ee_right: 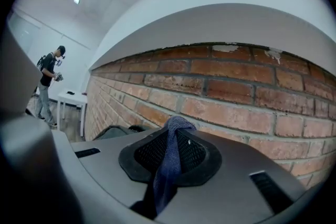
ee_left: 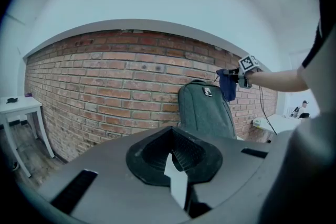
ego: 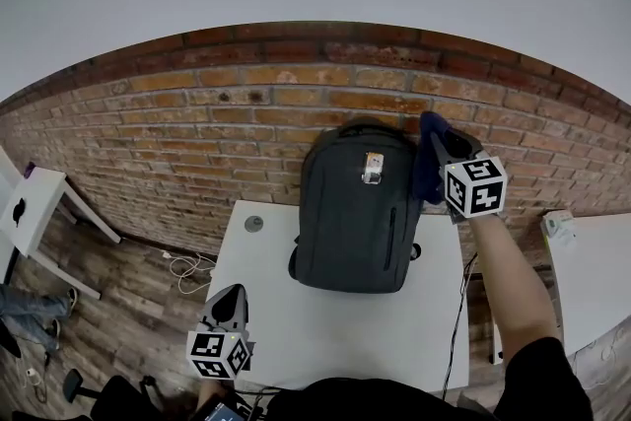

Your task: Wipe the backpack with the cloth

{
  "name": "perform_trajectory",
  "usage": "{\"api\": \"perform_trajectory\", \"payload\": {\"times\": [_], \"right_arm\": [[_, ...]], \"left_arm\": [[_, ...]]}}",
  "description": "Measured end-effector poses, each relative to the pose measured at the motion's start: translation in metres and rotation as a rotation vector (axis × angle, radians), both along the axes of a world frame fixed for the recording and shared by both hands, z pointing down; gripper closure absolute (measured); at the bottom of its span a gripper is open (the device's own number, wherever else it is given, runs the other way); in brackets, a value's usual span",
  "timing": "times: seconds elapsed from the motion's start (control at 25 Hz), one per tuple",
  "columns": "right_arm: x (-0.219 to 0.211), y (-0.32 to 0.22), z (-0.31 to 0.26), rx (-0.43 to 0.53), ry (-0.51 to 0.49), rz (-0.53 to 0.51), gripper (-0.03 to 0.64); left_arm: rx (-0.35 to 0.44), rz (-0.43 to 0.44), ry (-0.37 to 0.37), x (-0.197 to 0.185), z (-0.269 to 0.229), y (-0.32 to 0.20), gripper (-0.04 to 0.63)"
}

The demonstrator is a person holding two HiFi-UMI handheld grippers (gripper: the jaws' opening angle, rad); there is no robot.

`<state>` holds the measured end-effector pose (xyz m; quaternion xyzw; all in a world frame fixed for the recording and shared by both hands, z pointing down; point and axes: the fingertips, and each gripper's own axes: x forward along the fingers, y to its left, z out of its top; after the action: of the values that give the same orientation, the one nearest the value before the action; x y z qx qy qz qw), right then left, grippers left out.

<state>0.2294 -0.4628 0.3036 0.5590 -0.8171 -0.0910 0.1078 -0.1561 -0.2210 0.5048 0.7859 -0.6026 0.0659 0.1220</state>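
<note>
Right gripper [ego: 444,141] jaws pinched on a blue cloth [ee_right: 169,165]; the cloth runs up through the jaw gap and bunches over the tips, the rest hanging down on the near side; in the head view the cloth [ego: 429,168] hangs just beside the upper right corner of the backpack [ego: 357,212], whether touching it I cannot tell; gripper raised high, tips toward the brick wall [ego: 217,123], bare forearm [ego: 508,281] stretched out nearly straight from the bottom right; hand itself hidden behind the marker cube.

Left gripper [ego: 231,301] jaws drawn in to a thin slit, nothing between them; only a white sliver shows through in the left gripper view [ee_left: 176,165]; held low at the front left edge of the white table [ego: 325,320], tips pointing toward the backpack, well apart from it; left hand cut off at the frame bottom.

Backpack dark grey, upright at the table's far edge, leaning on the wall, a small pale tag [ego: 373,168] near its top; its lower right side partly hidden by the cloth arm's line of sight in the left gripper view [ee_left: 206,110]; in the right gripper view only a dark sliver of its top [ee_right: 116,131] shows past the gripper body.

Small grey disc [ego: 253,224] on the table left of the backpack; too small to identify; a person [ee_right: 50,86] stands far off by another table.
</note>
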Motion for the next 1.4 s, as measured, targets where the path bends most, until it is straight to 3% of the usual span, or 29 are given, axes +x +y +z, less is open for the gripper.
{"api": "perform_trajectory", "payload": {"times": [0.32, 0.84, 1.4], "right_arm": [[-0.02, -0.036, 0.01, -0.068, 0.018, -0.024, 0.581], [-0.012, -0.048, 0.058, -0.172, 0.035, -0.008, 0.581], [0.004, -0.039, 0.071, -0.151, -0.017, 0.045, 0.581]], "left_arm": [[-0.005, -0.017, 0.011, -0.008, 0.002, -0.003, 0.598], [-0.024, -0.009, 0.012, -0.003, 0.005, -0.007, 0.598], [-0.035, 0.004, 0.022, 0.001, 0.01, -0.009, 0.598]]}}
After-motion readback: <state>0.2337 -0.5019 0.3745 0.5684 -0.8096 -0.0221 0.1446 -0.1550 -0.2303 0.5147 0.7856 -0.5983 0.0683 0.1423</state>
